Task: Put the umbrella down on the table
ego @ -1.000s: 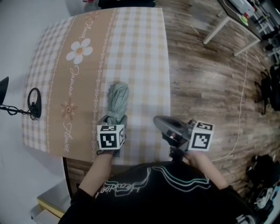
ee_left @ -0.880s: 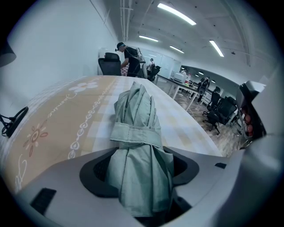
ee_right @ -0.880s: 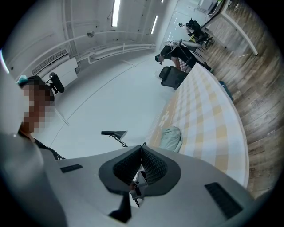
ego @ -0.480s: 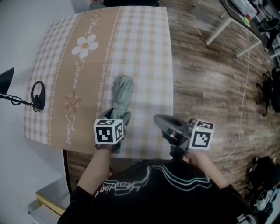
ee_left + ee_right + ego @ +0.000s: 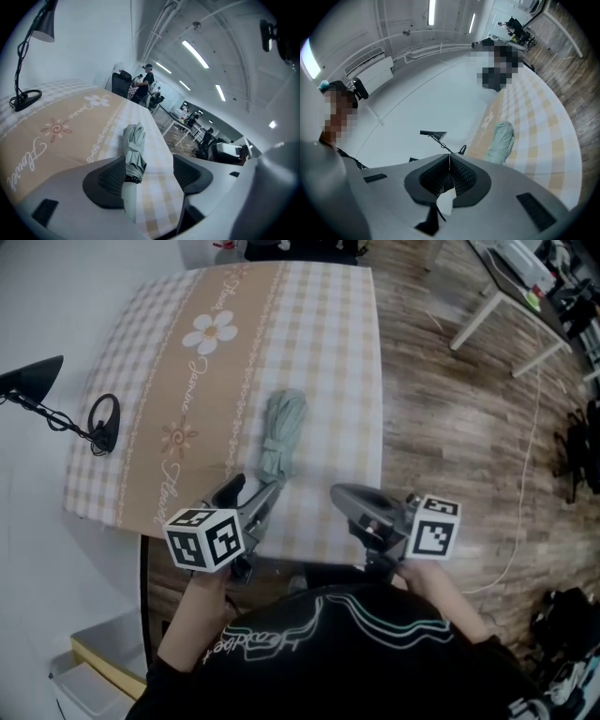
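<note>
In the head view the folded umbrella (image 5: 281,432) lies flat on the counter (image 5: 309,334), along its checked strip and with the handle toward the counter's near edge, so I judge the put-down as good as done. The left gripper (image 5: 251,499) hangs over that near edge, around the handle end; the right gripper (image 5: 345,497) is held off the counter's near right corner, out of the way, since one hand is enough here. The left gripper view shows its gripper (image 5: 150,172) spread wide, the jaws having just been opening. The umbrella (image 5: 133,145) handle shows between them, close beside one pad, but the counter looks to bear its weight. The right gripper view shows its gripper (image 5: 449,174) closed pad to pad and carrying nothing of the task, while the umbrella (image 5: 499,143) lies on the counter beyond.
</note>
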{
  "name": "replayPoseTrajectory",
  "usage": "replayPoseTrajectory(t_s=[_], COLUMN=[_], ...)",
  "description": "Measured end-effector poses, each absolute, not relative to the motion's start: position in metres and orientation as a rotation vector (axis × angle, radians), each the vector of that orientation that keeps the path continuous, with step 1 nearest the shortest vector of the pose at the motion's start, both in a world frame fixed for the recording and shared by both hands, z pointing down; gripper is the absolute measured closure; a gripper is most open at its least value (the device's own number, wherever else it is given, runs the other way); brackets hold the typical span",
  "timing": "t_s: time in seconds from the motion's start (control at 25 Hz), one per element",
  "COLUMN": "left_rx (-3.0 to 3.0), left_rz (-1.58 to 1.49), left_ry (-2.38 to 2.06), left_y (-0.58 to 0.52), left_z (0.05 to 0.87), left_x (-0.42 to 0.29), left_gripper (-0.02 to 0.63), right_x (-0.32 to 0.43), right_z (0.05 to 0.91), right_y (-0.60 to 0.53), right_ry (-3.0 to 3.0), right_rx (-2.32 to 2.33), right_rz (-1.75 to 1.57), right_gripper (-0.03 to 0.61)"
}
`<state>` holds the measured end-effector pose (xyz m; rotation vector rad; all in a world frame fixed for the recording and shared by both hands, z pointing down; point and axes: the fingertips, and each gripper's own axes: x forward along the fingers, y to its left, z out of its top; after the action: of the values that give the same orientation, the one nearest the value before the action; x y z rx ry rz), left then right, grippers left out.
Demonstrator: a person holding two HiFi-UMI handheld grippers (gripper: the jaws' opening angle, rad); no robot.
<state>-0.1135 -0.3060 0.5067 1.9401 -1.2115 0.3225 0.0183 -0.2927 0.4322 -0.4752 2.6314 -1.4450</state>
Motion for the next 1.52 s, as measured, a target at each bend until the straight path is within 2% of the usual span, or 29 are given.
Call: replayPoseTrajectory(t_s=[0.2, 0.28, 0.36, 0.44, 0.72, 1.2, 1.52], left_rx=[1.968, 1.997, 2.046, 2.107, 2.303, 2.39, 2.424], left_rz=[0.096, 0.013, -0.042, -0.067, -0.063, -0.147, -0.095], left_ry=[-1.151, -1.127, -1.119, -1.112, -1.013, -0.927, -0.926], left_y=[-0.272, -0.259, -0.247, -0.233, -0.178, -0.126, -0.114], left_z=[0.455, 0.434, 0.413, 0.395, 0.363, 0.329, 0.332], left_x=[-0.117, -0.117, -0.118, -0.116, -0.099, -0.097, -0.1], left_gripper=[0.317, 0.358, 0.441, 0.497, 0.615, 0.617, 0.617], right_x=[0.003, 0.0, -0.003, -0.006, -0.015, -0.028, -0.038], right_z=[0.414, 0.405, 0.395, 0.384, 0.367, 0.343, 0.342], right_y=[-0.263, -0.251, -0.237, -0.224, -0.176, -0.129, -0.116], right_ry=[2.662, 2.67, 2.677, 2.691, 2.725, 2.697, 2.72], right_rx=[-0.426, -0.411, -0.395, -0.379, -0.332, -0.281, -0.266], right_rz=[-1.403, -1.376, -1.345, -1.308, -1.236, -1.175, -1.155], right_gripper=[0.566, 0.566, 0.566, 0.566, 0.566, 0.566, 0.566])
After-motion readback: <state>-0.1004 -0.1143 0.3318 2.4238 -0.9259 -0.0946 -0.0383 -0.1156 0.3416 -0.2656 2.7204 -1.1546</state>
